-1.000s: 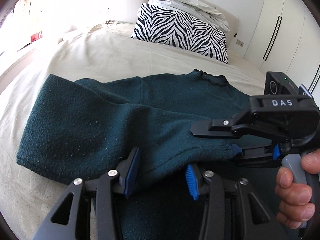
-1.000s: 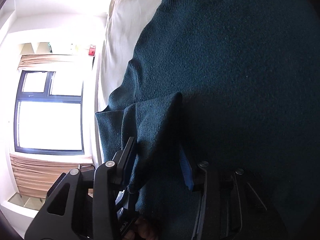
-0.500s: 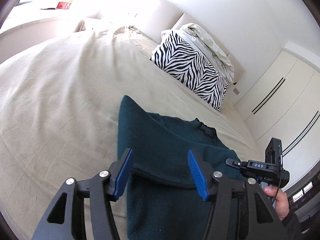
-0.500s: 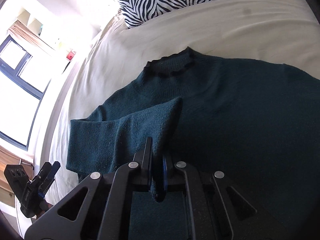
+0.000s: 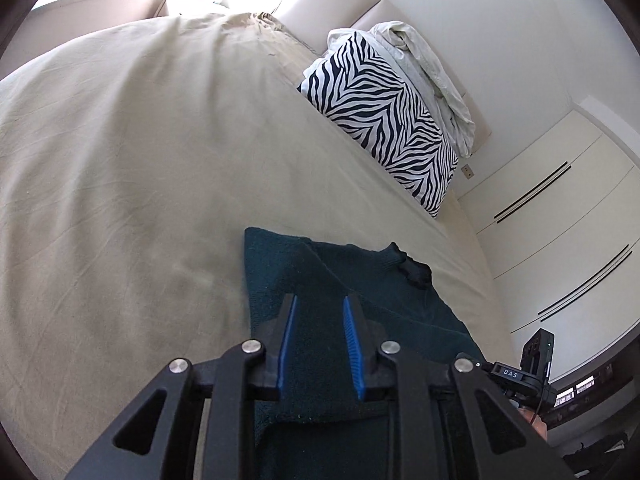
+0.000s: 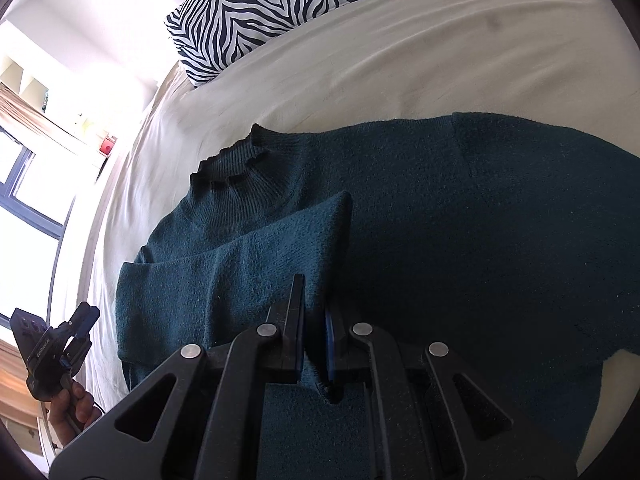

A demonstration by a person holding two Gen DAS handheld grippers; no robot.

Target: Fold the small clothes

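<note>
A dark teal sweater [image 6: 440,220] lies flat on the beige bed [image 5: 140,200], its ruffled collar [image 6: 236,160] towards the pillows. One sleeve [image 6: 256,264] is folded across the chest. My right gripper [image 6: 314,300] hovers over the sweater's lower part, shut, with no cloth pinched between the pads. The left wrist view shows it past the sweater's right edge [image 5: 484,366]. My left gripper [image 5: 319,300] is raised above the sweater [image 5: 360,280]. Its jaws are closing with a gap between the blue pads and nothing in them. In the right wrist view it hangs in a hand left of the sweater [image 6: 82,316].
A zebra-print pillow [image 5: 384,120] and crumpled white bedding [image 5: 432,68] lie at the head of the bed. White wardrobe doors [image 5: 560,220] stand on one side and a bright window [image 6: 24,200] on the other. Bare beige sheet stretches between the sweater and the pillow.
Both grippers drew back and up from the sweater. The right jaws closed off the sleeve, which now lies across the chest. The left jaws narrowed.
</note>
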